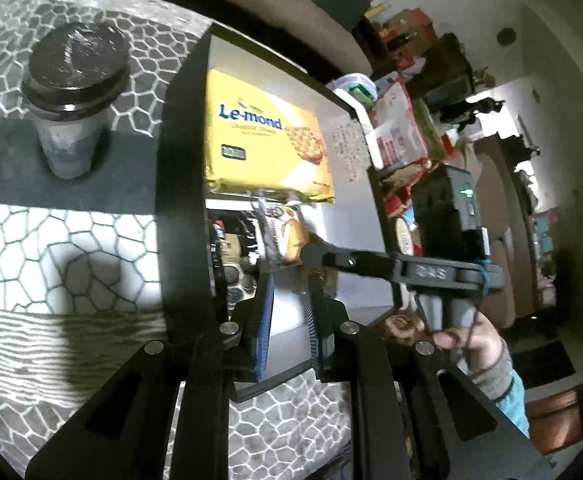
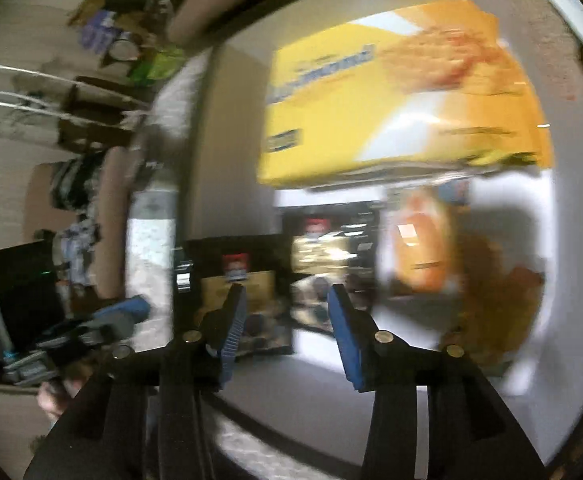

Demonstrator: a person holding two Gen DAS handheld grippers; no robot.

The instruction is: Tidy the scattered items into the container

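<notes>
The container (image 1: 183, 160) is a black box with a white inside. In it lie a yellow Le-mond biscuit box (image 1: 263, 136), dark snack packets (image 1: 231, 248) and an orange packet (image 1: 287, 236). My left gripper (image 1: 289, 280) hangs over the box's near part, shut, with only white floor showing between its pads. One of the right gripper's fingers (image 1: 331, 256) reaches in from the right, beside the orange packet. In the blurred right wrist view my right gripper (image 2: 285, 300) stands open and empty above the dark packets (image 2: 331, 248). The orange packet (image 2: 423, 248) lies to its right and the yellow box (image 2: 391, 100) beyond.
A paper cup with a black lid (image 1: 71, 80) stands on the patterned cloth (image 1: 51, 240) left of the box. A white bin of packets (image 1: 395, 132) sits behind the box at right. A hand (image 1: 471, 340) grips the right tool. Cluttered furniture fills the background.
</notes>
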